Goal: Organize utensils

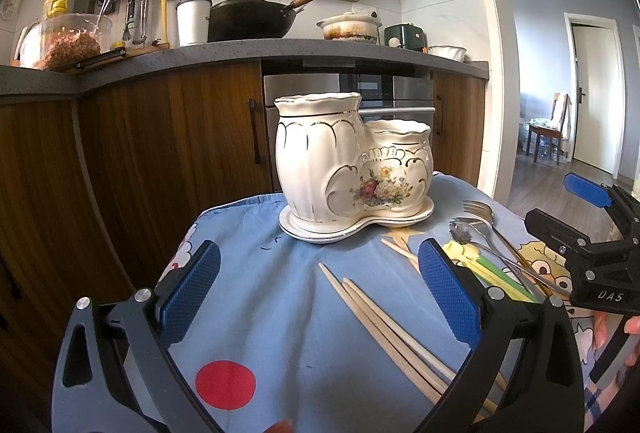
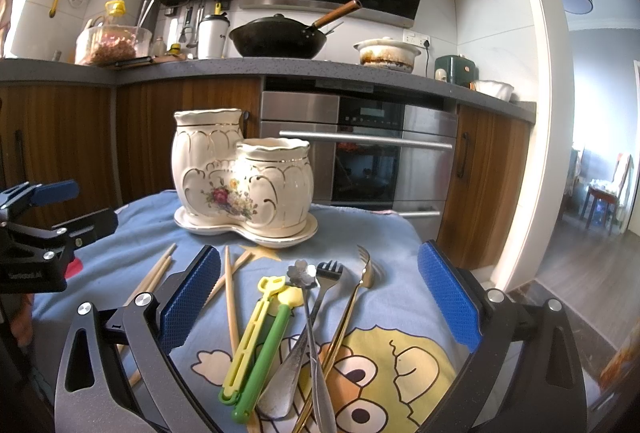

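A white ceramic two-pot utensil holder (image 1: pixel 352 169) with a flower print stands on its saucer at the far side of a blue cloth; it also shows in the right wrist view (image 2: pixel 244 181). My left gripper (image 1: pixel 320 293) is open and empty above wooden chopsticks (image 1: pixel 392 333). My right gripper (image 2: pixel 320 297) is open and empty above a pile: a yellow and a green clip (image 2: pixel 256 341), a flower-ended spoon (image 2: pixel 304 297), a silver fork (image 2: pixel 326 285), a gold fork (image 2: pixel 352 309) and more chopsticks (image 2: pixel 229 297). The right gripper also shows in the left wrist view (image 1: pixel 592 245).
The blue cartoon cloth (image 1: pixel 280 333) covers a small table whose far edge lies just behind the holder. Wooden kitchen cabinets (image 1: pixel 160 137) and a steel oven (image 2: pixel 360 161) stand beyond. A wok (image 2: pixel 280 39) sits on the counter. A doorway opens at the right.
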`<move>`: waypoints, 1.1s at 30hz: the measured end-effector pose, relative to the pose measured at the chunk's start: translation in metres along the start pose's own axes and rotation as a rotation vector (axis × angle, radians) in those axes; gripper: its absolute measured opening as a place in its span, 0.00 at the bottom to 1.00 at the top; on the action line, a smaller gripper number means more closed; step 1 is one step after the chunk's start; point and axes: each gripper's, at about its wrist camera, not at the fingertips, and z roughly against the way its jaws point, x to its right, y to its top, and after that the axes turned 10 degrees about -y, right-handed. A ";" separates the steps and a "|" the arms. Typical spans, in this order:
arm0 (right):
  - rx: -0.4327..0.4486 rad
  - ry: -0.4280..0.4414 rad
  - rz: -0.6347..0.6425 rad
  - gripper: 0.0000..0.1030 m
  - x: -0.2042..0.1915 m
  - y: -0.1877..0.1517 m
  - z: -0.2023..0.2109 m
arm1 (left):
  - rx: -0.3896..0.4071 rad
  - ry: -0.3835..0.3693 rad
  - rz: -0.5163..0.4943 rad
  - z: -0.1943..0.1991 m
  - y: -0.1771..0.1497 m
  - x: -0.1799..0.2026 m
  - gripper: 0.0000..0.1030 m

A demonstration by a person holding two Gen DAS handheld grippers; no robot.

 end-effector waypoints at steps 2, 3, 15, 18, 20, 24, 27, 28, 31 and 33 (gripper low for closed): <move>0.000 0.001 -0.001 0.95 0.000 0.000 -0.001 | -0.002 -0.006 0.003 -0.001 0.000 0.000 0.95; -0.001 0.001 -0.002 0.95 0.000 0.000 -0.001 | -0.004 -0.012 0.007 -0.001 0.000 0.000 0.95; -0.109 -0.067 -0.080 0.95 0.021 0.007 -0.018 | -0.028 -0.054 0.011 0.002 0.007 -0.009 0.95; -0.185 -0.084 -0.090 0.95 0.029 0.011 -0.031 | -0.097 -0.043 0.005 -0.002 0.014 -0.012 0.95; -0.231 -0.082 -0.080 0.95 0.031 0.013 -0.040 | -0.146 -0.052 -0.010 -0.005 0.015 -0.013 0.95; -0.304 -0.077 -0.043 0.93 0.034 0.013 -0.053 | -0.305 -0.032 -0.066 -0.022 0.004 -0.006 0.95; -0.364 -0.047 -0.059 0.88 0.037 0.010 -0.060 | -0.367 -0.033 -0.054 -0.030 -0.005 -0.005 0.88; -0.381 -0.037 -0.062 0.84 0.038 0.009 -0.061 | -0.389 -0.046 -0.038 -0.033 -0.008 -0.006 0.86; -0.387 -0.025 -0.057 0.80 0.037 0.007 -0.060 | -0.446 -0.060 -0.029 -0.038 -0.016 -0.003 0.78; -0.383 -0.022 -0.047 0.80 0.035 0.007 -0.056 | -0.472 -0.056 -0.033 -0.040 -0.019 -0.001 0.74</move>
